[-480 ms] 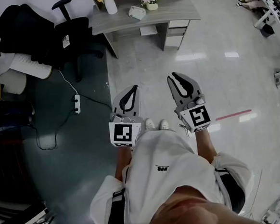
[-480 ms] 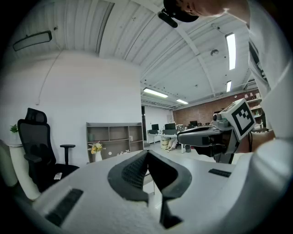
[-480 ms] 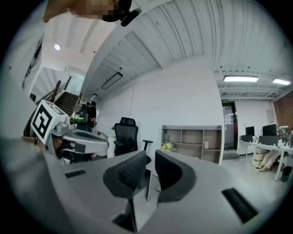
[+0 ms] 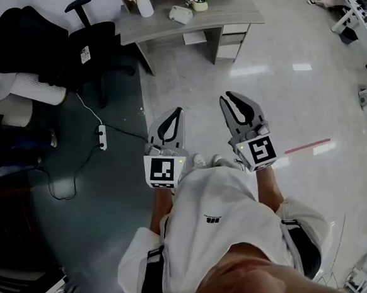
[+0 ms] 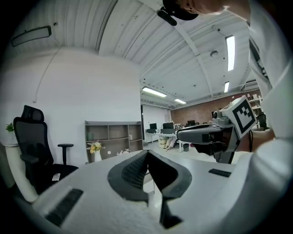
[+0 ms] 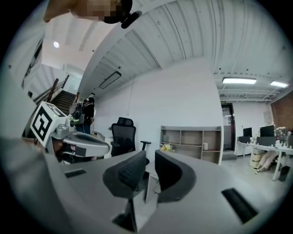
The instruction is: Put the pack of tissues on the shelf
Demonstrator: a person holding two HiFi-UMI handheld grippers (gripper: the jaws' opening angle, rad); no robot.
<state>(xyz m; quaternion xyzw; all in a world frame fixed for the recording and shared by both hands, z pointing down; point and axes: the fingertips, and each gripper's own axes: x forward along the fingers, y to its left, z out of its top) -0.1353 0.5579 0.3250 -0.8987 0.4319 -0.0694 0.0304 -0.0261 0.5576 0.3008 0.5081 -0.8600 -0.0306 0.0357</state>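
Holding the left claw (image 4: 179, 111) pinched shut and empty, the right claw (image 4: 228, 97) a narrow slit apart, empty too. Facing wide, glossy floor (image 4: 293, 96) ahead and rightward; office chair (image 4: 96, 39) and power strip (image 4: 100, 136) ahead-left. Far ahead, well apart from both claws, pack of tissues (image 4: 180, 14) lying on the grey table (image 4: 236, 12), shelf (image 5: 113, 137) behind it.

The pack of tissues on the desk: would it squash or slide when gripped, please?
The pack of tissues looks small with rounded corners, so probably soft and light. It lies flat on the desk, so it should slide rather than roll.
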